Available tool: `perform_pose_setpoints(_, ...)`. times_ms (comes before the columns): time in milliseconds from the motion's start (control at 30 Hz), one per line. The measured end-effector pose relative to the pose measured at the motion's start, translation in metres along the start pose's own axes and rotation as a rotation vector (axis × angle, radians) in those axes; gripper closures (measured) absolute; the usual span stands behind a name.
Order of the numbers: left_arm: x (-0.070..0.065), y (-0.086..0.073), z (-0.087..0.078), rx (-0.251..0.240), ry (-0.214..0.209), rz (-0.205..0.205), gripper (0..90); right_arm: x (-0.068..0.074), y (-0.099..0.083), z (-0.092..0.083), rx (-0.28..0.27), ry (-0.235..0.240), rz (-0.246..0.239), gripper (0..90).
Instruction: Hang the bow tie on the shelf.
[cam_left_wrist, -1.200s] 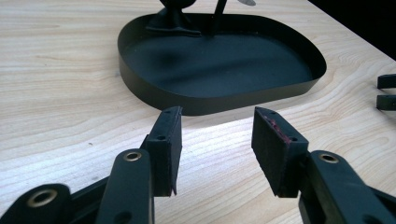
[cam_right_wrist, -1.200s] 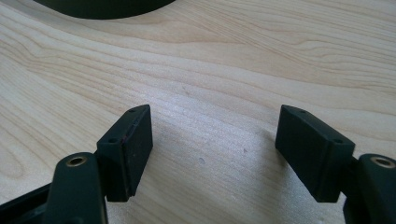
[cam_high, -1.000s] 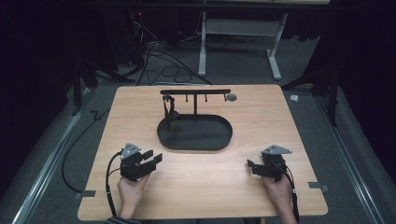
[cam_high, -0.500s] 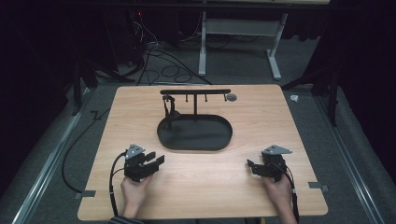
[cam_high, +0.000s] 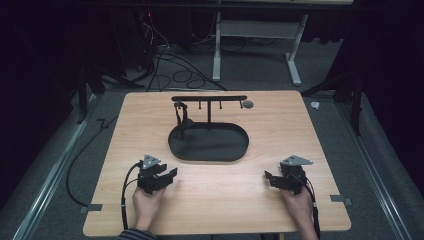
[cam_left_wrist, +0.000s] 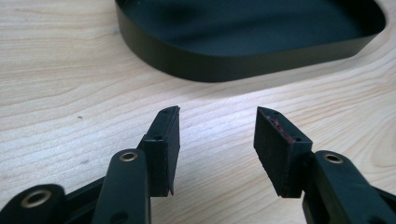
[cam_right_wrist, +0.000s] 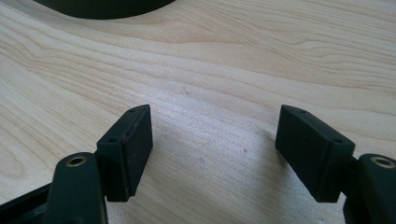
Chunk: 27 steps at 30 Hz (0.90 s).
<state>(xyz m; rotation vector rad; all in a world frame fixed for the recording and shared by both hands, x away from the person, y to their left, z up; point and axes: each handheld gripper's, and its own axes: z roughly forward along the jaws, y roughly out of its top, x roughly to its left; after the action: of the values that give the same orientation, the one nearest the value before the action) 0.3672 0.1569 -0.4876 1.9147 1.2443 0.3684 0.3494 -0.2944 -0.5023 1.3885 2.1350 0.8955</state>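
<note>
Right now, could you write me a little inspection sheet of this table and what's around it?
Surface: pale wooden table, bare between the two hands.
Job's things: black oval tray with a T-shaped hanger stand rising from it; something small and dark hangs near the stand's left end, too small to tell what.
Clutter: a small round grey thing beside the stand's right end.
Grippers: left gripper open, nothing between its jaws, which have just been opening, pointing at the tray; right gripper open, nothing held.
Cables: one trails from each gripper; more lie on the floor behind the table.
Surroundings: dark room, white desk frame beyond.
</note>
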Motion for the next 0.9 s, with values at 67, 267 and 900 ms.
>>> perform_pose_setpoints(67, 0.000, 0.000, 0.003, 0.007, 0.010, 0.007, 50.8, 0.000, 0.000, 0.000, 0.000, 0.000, 0.000, 28.7)
perform_pose_setpoints(267, 0.001, -0.002, 0.011, 0.024, 0.036, 0.027, 49.5, 0.000, 0.000, 0.000, 0.000, 0.000, 0.000, 28.7)
perform_pose_setpoints(900, -0.004, -0.008, 0.022, 0.018, 0.122, 0.106, 42.2, 0.000, 0.000, 0.000, -0.001, 0.000, 0.000, 28.7)
